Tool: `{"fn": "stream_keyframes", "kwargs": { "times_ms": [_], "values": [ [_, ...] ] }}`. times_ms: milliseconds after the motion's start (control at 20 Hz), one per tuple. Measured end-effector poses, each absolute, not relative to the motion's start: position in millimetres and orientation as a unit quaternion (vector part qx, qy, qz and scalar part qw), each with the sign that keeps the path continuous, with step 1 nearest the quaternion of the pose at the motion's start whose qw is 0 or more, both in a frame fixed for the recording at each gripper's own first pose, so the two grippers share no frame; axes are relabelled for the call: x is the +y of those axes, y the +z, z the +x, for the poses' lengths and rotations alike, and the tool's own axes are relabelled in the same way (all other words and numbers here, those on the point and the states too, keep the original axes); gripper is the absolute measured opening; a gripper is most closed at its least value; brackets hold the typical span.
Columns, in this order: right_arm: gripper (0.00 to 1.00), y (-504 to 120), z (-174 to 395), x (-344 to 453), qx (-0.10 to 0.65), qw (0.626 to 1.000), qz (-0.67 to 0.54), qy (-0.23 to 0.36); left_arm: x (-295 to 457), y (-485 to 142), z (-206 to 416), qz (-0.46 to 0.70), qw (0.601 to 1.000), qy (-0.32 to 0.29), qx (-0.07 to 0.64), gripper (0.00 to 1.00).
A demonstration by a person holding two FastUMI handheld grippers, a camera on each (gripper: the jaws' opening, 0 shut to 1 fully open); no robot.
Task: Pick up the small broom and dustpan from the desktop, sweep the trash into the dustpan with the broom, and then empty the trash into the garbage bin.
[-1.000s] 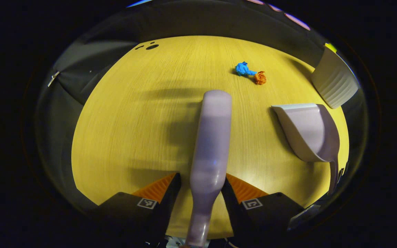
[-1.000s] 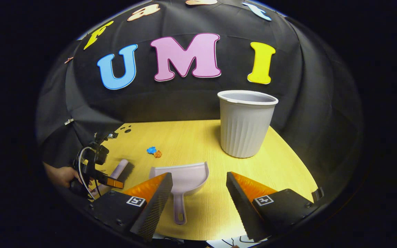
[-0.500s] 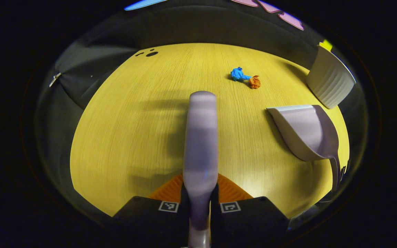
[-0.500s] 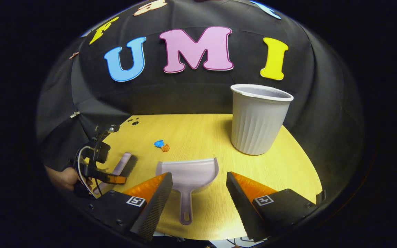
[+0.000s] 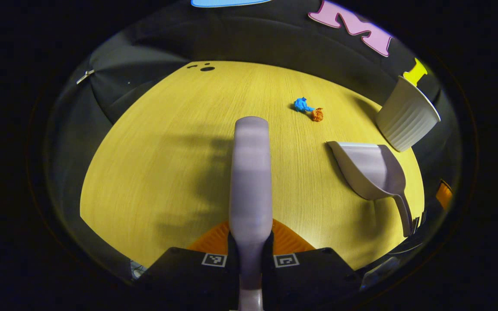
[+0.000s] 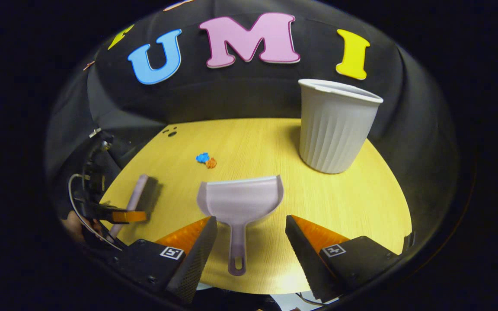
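In the left gripper view my left gripper [image 5: 250,242] is shut on the handle of the pale lilac broom [image 5: 250,172], which runs straight ahead over the yellow desktop [image 5: 167,142]. The lilac dustpan [image 5: 372,170] lies to the right, and a blue paper ball [image 5: 301,104] and an orange one [image 5: 317,114] lie beyond. In the right gripper view my right gripper [image 6: 251,239] stands open, its fingers on either side of the handle of the dustpan [image 6: 240,203] without touching it. The broom [image 6: 133,201] and left gripper [image 6: 110,214] show at the left, the trash [image 6: 206,160] farther back.
A white ribbed garbage bin [image 6: 335,125] stands at the back right of the desktop, seen also as the bin [image 5: 404,116] in the left gripper view. Small dark holes [image 6: 170,131] mark the far left corner. The desk's near edge runs just under my right gripper.
My left gripper closed on the broom handle and lifted back slightly. My right gripper moved forward and lower, so the dustpan handle now lies between its open fingers.
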State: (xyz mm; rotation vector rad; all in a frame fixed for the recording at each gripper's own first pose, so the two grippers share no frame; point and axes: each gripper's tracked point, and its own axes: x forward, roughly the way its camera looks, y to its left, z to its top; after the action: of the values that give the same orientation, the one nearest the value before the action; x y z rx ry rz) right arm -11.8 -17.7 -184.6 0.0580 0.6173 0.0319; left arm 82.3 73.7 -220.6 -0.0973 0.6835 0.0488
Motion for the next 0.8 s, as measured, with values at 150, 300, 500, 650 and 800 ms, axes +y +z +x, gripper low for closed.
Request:
{"fn": "stream_keyframes", "kwargs": {
  "times_ms": [150,300,500,650,800],
  "values": [
    [0.99,-214,-11,-8,0.349,0.936,0.036,0.023,82,-210,61,-0.053,0.944,0.039,0.324,0.25],
    [0.99,-237,-1,-4,0.376,0.926,0.032,0.023,87,-208,46,-0.057,0.942,0.053,0.326,0.25],
    [0.99,-269,11,-3,0.416,0.909,0.005,0.017,85,-209,31,-0.074,0.939,0.063,0.329,0.25],
    [0.99,-293,20,-1,0.449,0.893,-0.007,0.015,85,-212,21,-0.071,0.938,0.072,0.332,0.25],
    [0.99,-309,25,2,0.471,0.882,-0.020,0.018,84,-214,17,-0.077,0.934,0.080,0.340,0.25]
  ]
}}
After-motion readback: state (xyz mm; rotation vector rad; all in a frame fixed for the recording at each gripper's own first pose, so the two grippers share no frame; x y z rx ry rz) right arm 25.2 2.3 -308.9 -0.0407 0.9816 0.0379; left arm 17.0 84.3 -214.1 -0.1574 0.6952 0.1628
